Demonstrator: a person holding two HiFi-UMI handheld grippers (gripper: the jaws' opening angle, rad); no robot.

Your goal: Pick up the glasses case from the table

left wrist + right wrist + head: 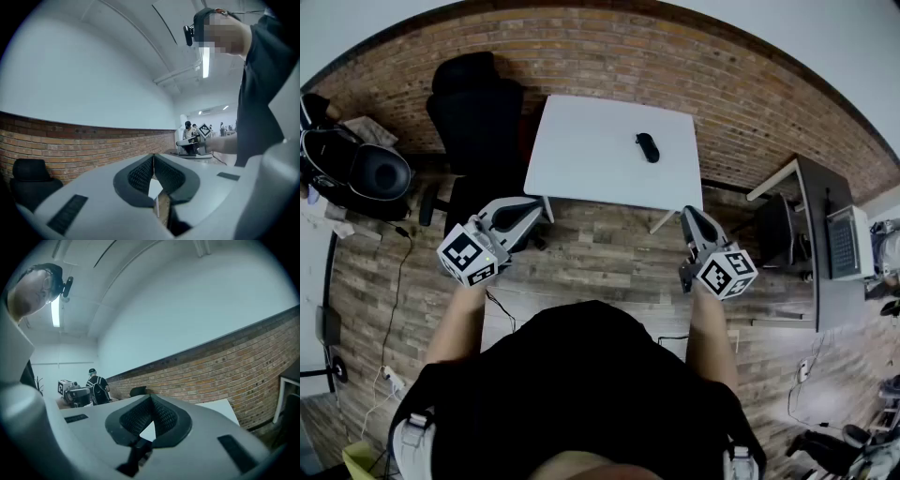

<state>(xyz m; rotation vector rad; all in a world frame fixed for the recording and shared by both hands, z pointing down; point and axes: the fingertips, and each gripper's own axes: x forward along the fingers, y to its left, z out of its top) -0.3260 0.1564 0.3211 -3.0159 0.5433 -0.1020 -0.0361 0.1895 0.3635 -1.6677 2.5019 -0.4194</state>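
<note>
Dark glasses case (648, 147) on white table (581, 155); left tongs (541, 209), right tongs (688, 215) clenched, empty

the table (581, 159) has a smooth, matt white top, laminate by the look of it. the glasses case (648, 147) is dark with a faint sheen (hard shell or cloth, i can't tell from here). the floor (609, 253) is wood-look plank, streaky and dull; the wall (750, 94) is rough red brick. the left gripper (153, 159) and right gripper (151, 400) are smooth pale grey plastic, their pads (140, 176) dark and finely ribbed. the chair (478, 112) is matt black.
</note>
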